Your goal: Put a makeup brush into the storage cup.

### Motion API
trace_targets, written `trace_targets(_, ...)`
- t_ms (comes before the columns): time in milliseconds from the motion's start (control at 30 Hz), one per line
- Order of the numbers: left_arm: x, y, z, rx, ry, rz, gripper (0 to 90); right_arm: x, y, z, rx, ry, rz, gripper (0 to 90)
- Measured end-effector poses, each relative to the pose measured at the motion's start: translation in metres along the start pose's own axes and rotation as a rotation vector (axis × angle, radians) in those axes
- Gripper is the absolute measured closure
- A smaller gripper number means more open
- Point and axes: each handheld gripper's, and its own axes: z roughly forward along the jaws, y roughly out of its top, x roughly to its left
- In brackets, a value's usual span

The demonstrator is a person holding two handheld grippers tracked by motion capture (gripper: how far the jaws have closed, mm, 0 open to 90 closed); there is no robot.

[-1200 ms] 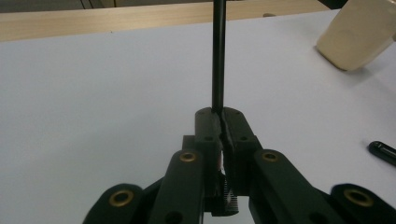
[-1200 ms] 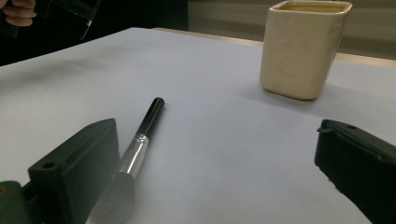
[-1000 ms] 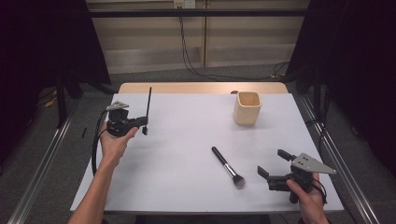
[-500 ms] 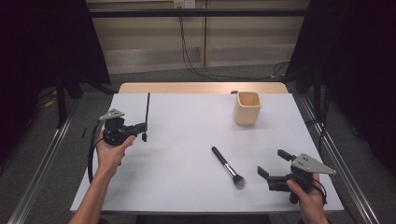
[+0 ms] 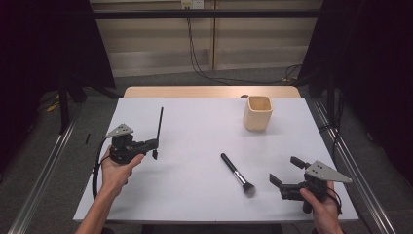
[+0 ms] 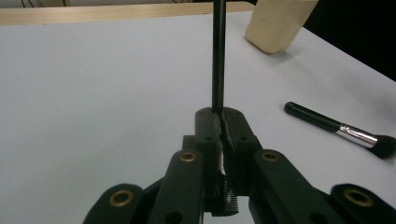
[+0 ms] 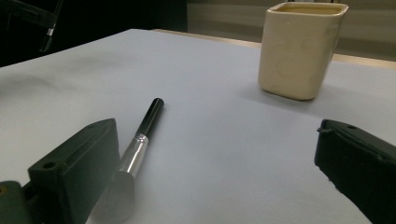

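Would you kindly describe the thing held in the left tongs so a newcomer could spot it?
On the white table, look at its left side, where the left tongs are shut. They pinch a thin black stick, far slimmer than the makeup brush lying mid-table.

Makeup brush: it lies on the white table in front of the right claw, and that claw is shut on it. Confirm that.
Wrong: the right claw stands open, its jaws apart, and the makeup brush lies free on the table, as the right gripper view shows.

Both grippers [image 5: 155, 146] [image 5: 286, 174] were black, each topped by 1 grey 3-cornered plate; brass-coloured pivot rings marked the left's linkage; forearms were bare.
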Motion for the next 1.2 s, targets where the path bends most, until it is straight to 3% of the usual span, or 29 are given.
trace_targets(333, -0.016, 0.000, 0.000, -0.016, -0.082, 0.006, 86.0, 0.000, 0.000, 0.001, -0.002, -0.003, -0.010, 0.0)
trace_targets(567, -0.034, 0.004, 0.001, -0.011, -0.150, 0.051, 86.0, 0.002, 0.001, 0.002, -0.009, 0.009, -0.018, 0.0)
trace_targets(933, -0.055, -0.002, 0.005, 0.021, -0.224, 0.086, 85.9, 0.004, 0.003, 0.001, -0.023, 0.029, -0.029, 0.0)
trace_targets(1200, -0.067, 0.000, 0.008, 0.043, -0.252, 0.120, 85.9, 0.008, 0.006, 0.004, -0.018, 0.067, -0.032, 0.0)
